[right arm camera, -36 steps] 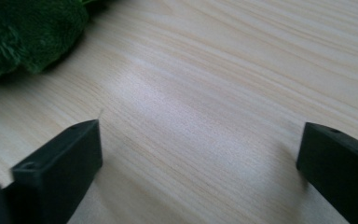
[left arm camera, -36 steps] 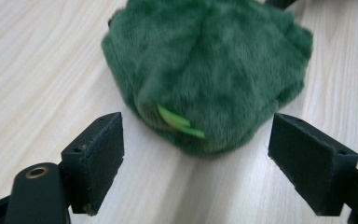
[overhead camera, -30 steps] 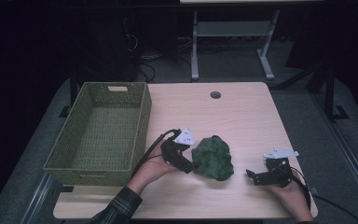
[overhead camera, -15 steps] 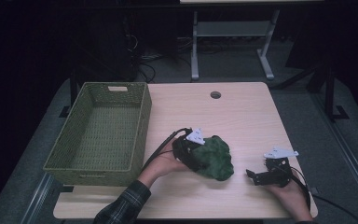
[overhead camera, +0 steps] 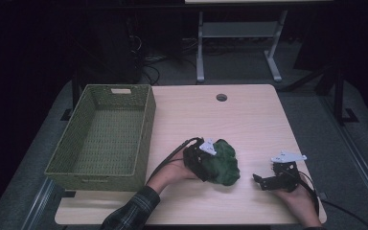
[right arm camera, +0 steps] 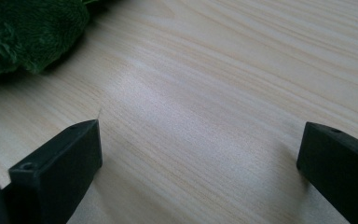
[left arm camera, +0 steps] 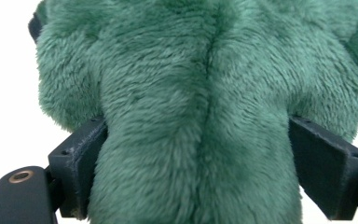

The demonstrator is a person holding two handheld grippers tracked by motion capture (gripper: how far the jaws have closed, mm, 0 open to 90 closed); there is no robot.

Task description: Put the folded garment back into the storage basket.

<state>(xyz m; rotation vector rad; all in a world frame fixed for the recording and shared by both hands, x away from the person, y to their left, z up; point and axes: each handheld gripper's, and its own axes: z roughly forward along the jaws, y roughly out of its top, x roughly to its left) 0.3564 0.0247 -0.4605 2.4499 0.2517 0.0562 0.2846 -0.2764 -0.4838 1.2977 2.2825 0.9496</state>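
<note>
The fuzzy dark green plush toy (overhead camera: 224,162) lies on the pale wooden table (overhead camera: 249,120), toward its near edge and between the two hands. The left gripper (overhead camera: 206,168) is pushed into the toy's left side; in the left gripper view its two black jaws stand wide on either side of the green fur (left arm camera: 200,112), each jaw pressed against the pile, so the toy sits between them without being squeezed flat. The right gripper (overhead camera: 262,182) rests low over the bare wood, just beside the toy's right side and not touching it; in the right gripper view its jaws stand far apart with nothing but table between them, and a corner of the toy (right arm camera: 28,32) shows at the upper left. The woven olive-green rectangular basket (overhead camera: 143,139) stands at the table's left edge, well apart from the toy
</note>
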